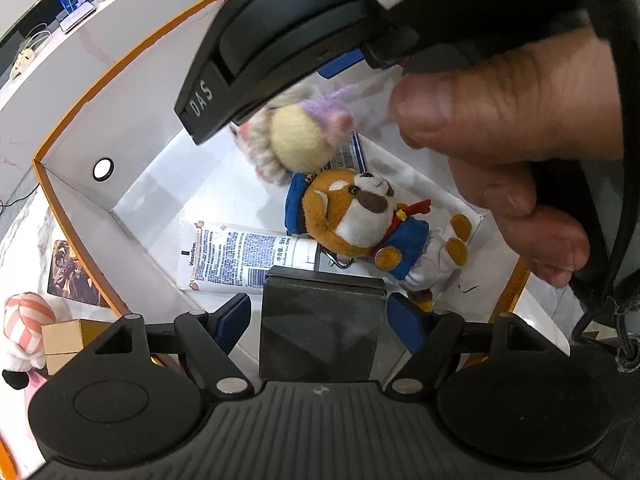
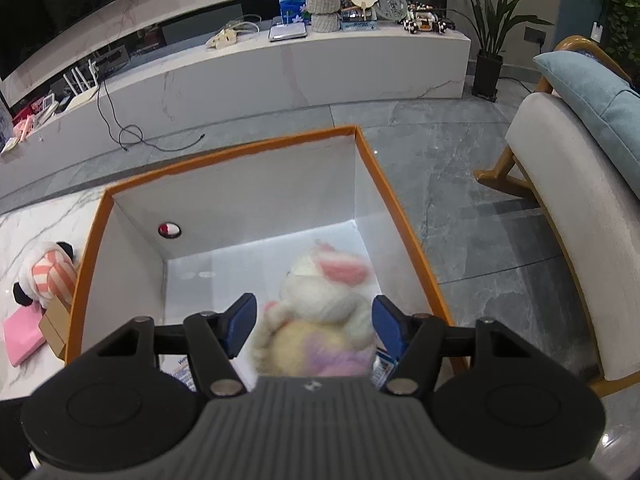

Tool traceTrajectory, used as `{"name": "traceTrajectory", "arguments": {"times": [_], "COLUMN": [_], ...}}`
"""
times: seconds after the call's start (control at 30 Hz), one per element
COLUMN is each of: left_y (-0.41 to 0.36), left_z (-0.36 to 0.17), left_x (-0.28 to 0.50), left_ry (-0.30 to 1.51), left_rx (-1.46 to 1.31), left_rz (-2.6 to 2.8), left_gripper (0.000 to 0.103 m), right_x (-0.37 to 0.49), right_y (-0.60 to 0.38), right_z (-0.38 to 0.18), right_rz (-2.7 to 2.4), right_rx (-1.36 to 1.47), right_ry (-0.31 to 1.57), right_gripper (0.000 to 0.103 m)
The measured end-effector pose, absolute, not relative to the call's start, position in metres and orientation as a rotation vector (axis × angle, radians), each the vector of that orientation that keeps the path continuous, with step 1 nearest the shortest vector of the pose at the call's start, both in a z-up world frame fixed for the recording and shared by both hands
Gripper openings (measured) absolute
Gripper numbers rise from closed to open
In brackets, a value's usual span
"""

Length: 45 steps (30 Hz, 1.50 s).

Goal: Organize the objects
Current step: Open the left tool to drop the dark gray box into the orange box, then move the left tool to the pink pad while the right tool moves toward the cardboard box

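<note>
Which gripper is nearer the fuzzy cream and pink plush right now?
Right. The right gripper has the fuzzy plush between its open fingers over the box; the left gripper is lower, around a black block.
</note>
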<state>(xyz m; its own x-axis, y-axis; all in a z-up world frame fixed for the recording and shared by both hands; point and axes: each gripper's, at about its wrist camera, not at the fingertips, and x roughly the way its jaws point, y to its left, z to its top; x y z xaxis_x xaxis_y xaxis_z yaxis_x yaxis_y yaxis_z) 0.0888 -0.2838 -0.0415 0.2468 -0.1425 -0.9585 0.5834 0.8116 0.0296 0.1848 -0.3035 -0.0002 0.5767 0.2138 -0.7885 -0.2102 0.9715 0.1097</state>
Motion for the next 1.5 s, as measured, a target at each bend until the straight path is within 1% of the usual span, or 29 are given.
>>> {"name": "traceTrajectory", "arguments": {"times": [0.2, 0.3, 0.5, 0.63, 0.8, 0.83, 1.03, 1.17, 1.37, 1.5], "left_y": [-0.281, -0.277, -0.261, -0.234, -0.183, -0.174, -0.121, -0.091, -0.045, -0.024], "left_z": [-0.041, -0.037, -0.006, 0.013, 0.029, 0.042, 0.045, 0.034, 0.028, 0.017], "left_x": [0.088, 0.089, 0.091, 0.090, 0.085, 0.081, 0.065, 0.064, 0.056, 0.059], "left_ry": [1.212, 1.200, 1.113, 1.032, 0.921, 0.905, 0.845, 0.852, 0.795, 0.795], "left_rx": [0.418, 0.406, 0.366, 0.328, 0.214, 0.191, 0.117, 0.102, 0.071, 0.092], "left_rz": [-0.511, -0.497, -0.443, -0.374, -0.276, -0.259, -0.147, -0.087, 0.031, 0.090], "left_gripper": [0.088, 0.086, 0.085, 0.086, 0.087, 0.087, 0.088, 0.088, 0.088, 0.088], "right_x": [0.184, 0.184, 0.180, 0.177, 0.173, 0.172, 0.166, 0.164, 0.160, 0.155], "right_y": [-0.306, -0.307, -0.309, -0.310, -0.309, -0.308, -0.292, -0.284, -0.264, -0.242], "right_z": [0.008, 0.009, 0.014, 0.016, 0.021, 0.022, 0.025, 0.029, 0.037, 0.044], "right_rz": [0.259, 0.257, 0.251, 0.247, 0.249, 0.253, 0.271, 0.270, 0.316, 0.376], "right_rx": [0.029, 0.031, 0.041, 0.042, 0.053, 0.056, 0.029, 0.029, 0.051, 0.069], "right_ry": [0.899, 0.896, 0.889, 0.884, 0.868, 0.866, 0.858, 0.846, 0.791, 0.775], "right_gripper": [0.066, 0.066, 0.066, 0.066, 0.066, 0.066, 0.066, 0.066, 0.066, 0.067]}}
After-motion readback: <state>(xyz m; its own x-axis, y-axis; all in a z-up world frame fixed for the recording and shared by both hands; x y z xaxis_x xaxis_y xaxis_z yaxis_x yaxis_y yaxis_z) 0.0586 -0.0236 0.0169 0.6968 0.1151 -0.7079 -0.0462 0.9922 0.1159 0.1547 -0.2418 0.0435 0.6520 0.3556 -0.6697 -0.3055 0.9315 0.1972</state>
